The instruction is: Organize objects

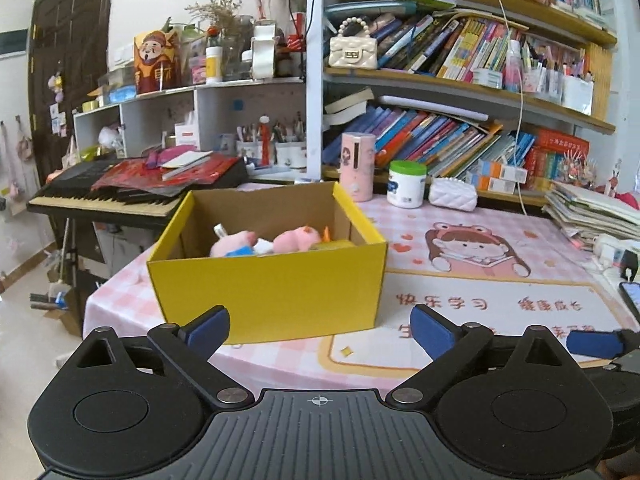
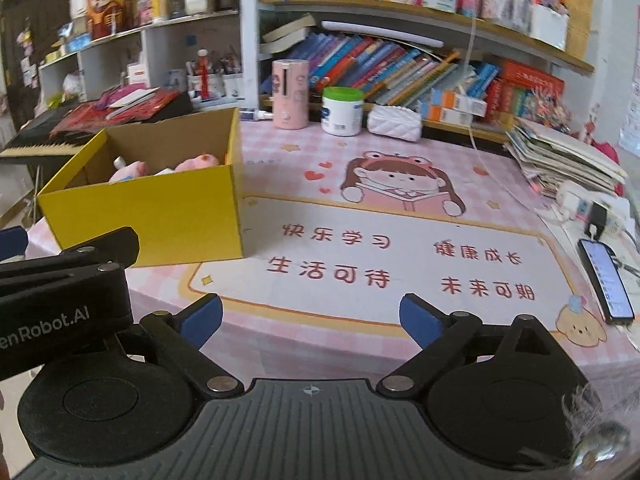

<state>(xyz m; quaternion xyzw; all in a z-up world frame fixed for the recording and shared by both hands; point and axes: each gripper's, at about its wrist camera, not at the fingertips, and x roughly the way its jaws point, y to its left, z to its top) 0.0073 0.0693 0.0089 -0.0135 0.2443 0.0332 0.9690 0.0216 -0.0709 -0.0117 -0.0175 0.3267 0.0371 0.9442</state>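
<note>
Two grippers hang over the near edge of the tabletop, and both are wide apart with nothing between their blue pads. The left gripper (image 1: pixel 320 330) faces a yellow box (image 1: pixel 272 288). The right gripper (image 2: pixel 311 316) faces the pink desk mat (image 2: pixel 400 216), and the other gripper's black arm shows at its left side.

The yellow box stands near the left edge of the tabletop, partly on the mat. Its top is open. Inside lie two pink plush toys (image 1: pixel 272 240) side by side, with some small blue, white and orange bits next to them that are too hidden to tell apart.

The mat has a drawing of a girl reading a book and red writing below her.

Along the far edge of the tabletop stand a pink can (image 2: pixel 290 94), a white tub with a green lid (image 2: pixel 342 111) and a small white quilted pouch (image 2: pixel 394 123), in a row, close together.

At the right edge lies a phone (image 2: pixel 606 280) with its screen lit. A messy stack of papers (image 2: pixel 560 160) sits near the far right corner.

Behind the table are shelves full of books (image 1: pixel 440 136). A keyboard piano (image 1: pixel 104 196) stands off to the left of the table.
</note>
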